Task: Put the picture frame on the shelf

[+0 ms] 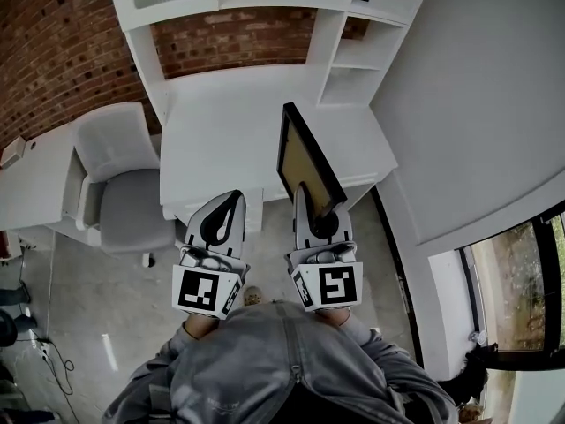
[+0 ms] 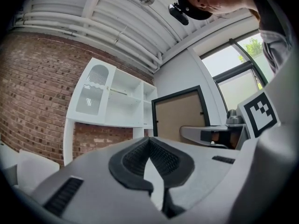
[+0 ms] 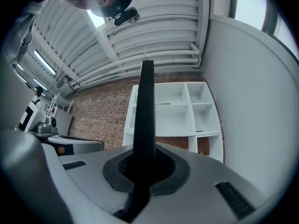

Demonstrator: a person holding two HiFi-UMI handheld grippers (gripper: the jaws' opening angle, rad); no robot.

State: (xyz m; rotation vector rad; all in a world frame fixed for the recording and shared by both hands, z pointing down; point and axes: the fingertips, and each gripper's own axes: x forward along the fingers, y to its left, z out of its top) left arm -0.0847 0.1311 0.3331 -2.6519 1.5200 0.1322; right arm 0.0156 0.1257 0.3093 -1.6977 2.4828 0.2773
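My right gripper (image 1: 311,203) is shut on the lower edge of the picture frame (image 1: 307,159), a black frame with a tan back, held upright over the desk's front edge. In the right gripper view the frame (image 3: 145,111) shows edge-on, rising from between the pads of that gripper (image 3: 145,149). The white shelf unit (image 1: 353,60) stands on the desk ahead, with open compartments (image 3: 187,111). My left gripper (image 1: 235,198) hovers beside the right one, its fingertips together with nothing between them (image 2: 149,141). From the left gripper view the frame's tan back (image 2: 180,118) is seen to the right.
A white desk (image 1: 229,122) stands against a brick wall (image 1: 53,51). A grey chair (image 1: 124,184) is at its left. A white wall (image 1: 477,95) runs along the right, with a window (image 1: 521,281) lower right. Grey floor (image 1: 88,299) lies below.
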